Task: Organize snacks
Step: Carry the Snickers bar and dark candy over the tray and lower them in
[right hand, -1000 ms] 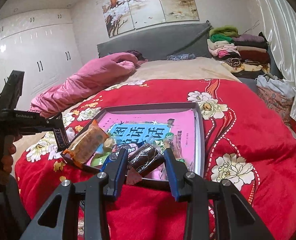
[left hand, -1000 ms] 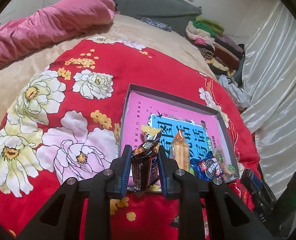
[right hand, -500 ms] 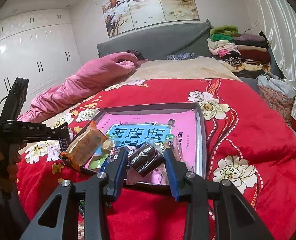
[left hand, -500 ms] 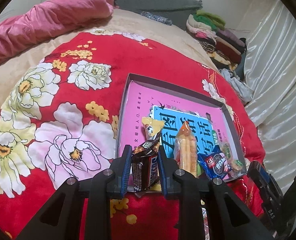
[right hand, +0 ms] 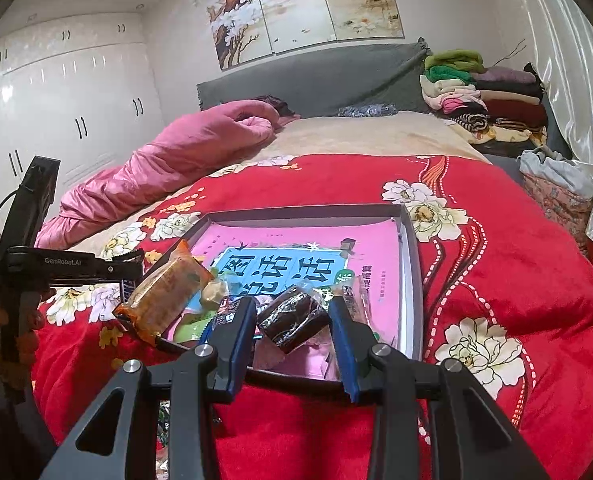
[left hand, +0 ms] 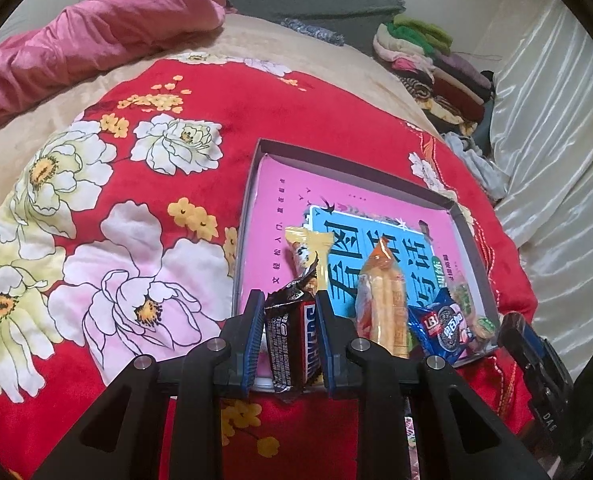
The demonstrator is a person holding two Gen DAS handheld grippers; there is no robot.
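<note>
While the shallow grey cardboard tray (left hand: 252, 184) with its pink printed lining is lying on the red floral blanket (left hand: 108, 208), the left gripper (left hand: 290, 300) is clamping an upright brown chocolate bar wrapper (left hand: 292, 344) over the tray's near edge. The right gripper (right hand: 292, 312) is pinching a dark clear-wrapped cake (right hand: 294, 318) above the tray's near right corner, beside an orange packet (right hand: 164, 292).

Premises: a home bedroom. Evidence: a bed (right hand: 376, 136) with grey headboard (right hand: 316, 76), red flowered blanket (right hand: 496, 240) and pink quilt (right hand: 168, 164); white wardrobe doors (right hand: 68, 120); folded clothes (right hand: 484, 100) stacked, apparently on the bed's far corner; painted panels (right hand: 304, 4) above.
</note>
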